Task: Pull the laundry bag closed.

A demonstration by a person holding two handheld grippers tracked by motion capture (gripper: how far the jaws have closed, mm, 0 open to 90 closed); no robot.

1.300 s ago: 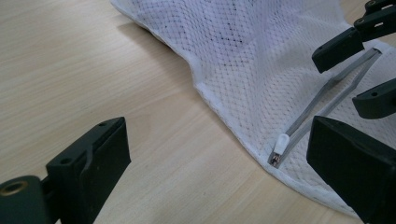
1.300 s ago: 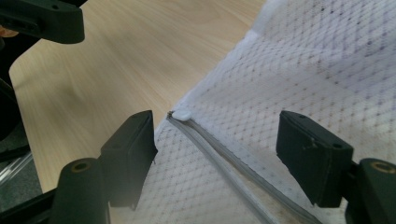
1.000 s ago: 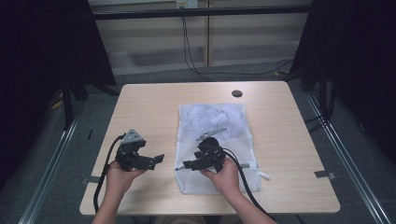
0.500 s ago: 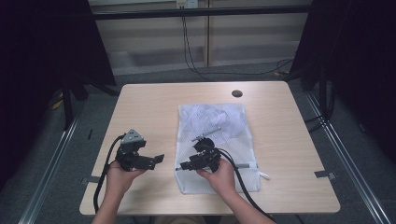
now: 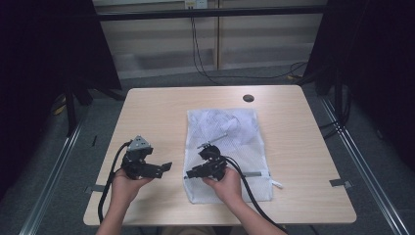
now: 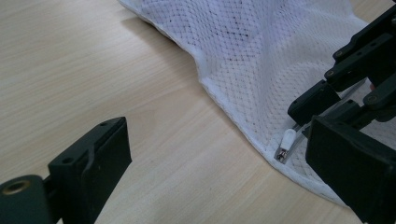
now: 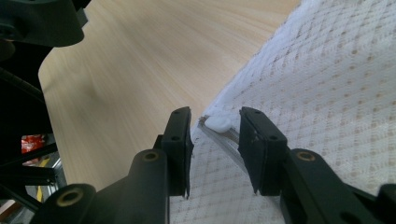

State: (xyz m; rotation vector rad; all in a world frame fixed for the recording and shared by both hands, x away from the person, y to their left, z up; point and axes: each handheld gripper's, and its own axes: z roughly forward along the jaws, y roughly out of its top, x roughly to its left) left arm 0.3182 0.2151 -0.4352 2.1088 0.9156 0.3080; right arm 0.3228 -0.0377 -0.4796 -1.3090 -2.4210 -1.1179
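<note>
Your right gripper's (image 7: 215, 154) jaws, just closing but not yet pinching, straddle the small white zipper pull (image 7: 218, 123) at seven o'clock on the limp, light white mesh laundry bag (image 5: 230, 147); grip that tab, left gripper (image 5: 164, 168) jaws open.

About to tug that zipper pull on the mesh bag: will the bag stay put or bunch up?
The mesh bag lies thin and rumpled, so it is probably floppy and light and may drag along. The zipper pull sits between the right gripper jaws, which have just been closing; it looks small and smooth, perhaps slippery.
</note>
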